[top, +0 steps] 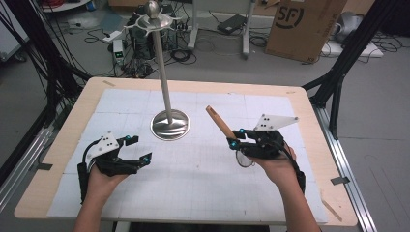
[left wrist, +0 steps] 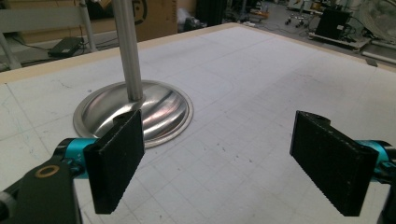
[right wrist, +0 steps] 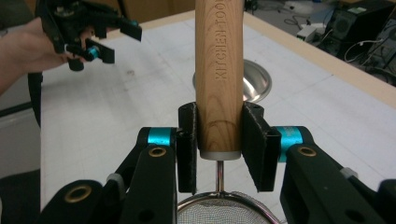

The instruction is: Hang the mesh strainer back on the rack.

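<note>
While the right claw (right wrist: 218, 140) clamps the strainer's wooden handle (right wrist: 219, 70), its long axis points toward the stand (top: 169, 124); left claw (top: 136, 148) idles wide, empty.

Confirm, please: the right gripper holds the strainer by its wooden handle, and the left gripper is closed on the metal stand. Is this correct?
Not quite. The left gripper is open and holds nothing; in the left gripper view the metal stand sits beyond its jaws, untouched. The right gripper does hold the strainer by its wooden handle.
</note>
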Demonstrator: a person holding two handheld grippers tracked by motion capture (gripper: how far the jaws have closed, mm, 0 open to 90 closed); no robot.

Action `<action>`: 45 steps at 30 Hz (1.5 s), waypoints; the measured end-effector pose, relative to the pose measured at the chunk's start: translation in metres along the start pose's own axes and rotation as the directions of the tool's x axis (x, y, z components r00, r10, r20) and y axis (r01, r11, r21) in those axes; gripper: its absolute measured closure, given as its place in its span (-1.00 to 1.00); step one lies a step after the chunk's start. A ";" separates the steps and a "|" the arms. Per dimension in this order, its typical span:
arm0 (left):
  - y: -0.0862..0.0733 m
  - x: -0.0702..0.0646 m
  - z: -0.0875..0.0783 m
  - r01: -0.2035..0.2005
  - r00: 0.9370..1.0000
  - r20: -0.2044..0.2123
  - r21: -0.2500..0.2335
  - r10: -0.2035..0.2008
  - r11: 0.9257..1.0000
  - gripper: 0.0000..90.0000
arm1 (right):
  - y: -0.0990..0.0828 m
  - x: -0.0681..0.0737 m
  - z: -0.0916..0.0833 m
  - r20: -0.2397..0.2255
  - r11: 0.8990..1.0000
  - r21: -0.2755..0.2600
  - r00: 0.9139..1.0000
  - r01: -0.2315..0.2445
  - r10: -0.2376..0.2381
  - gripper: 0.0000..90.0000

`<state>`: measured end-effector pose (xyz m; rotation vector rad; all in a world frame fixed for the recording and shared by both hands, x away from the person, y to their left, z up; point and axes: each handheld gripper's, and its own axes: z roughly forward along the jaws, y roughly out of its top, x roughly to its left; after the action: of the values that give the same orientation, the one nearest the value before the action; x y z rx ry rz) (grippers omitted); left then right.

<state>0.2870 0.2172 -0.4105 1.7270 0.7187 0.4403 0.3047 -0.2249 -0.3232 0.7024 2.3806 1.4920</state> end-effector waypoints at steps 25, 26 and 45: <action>0.000 0.000 0.001 0.001 1.000 0.008 -0.001 -0.001 1.000 -0.59 | 0.020 -0.015 -0.003 -0.030 0.993 -0.117 1.000 -0.014 0.011 0.52; 0.000 0.000 0.001 0.002 1.000 0.007 -0.001 -0.002 1.000 -0.59 | 0.022 -0.016 -0.003 -0.030 0.992 -0.122 1.000 -0.011 0.008 0.52; 0.001 0.000 0.000 0.001 1.000 0.010 -0.006 -0.001 1.000 -0.59 | 0.086 -0.030 0.006 -0.067 0.983 -0.177 0.996 0.044 -0.057 0.52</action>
<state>0.2870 0.2166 -0.4099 1.7220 0.7103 0.4328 0.3560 -0.2049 -0.2505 0.5519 2.2631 1.7066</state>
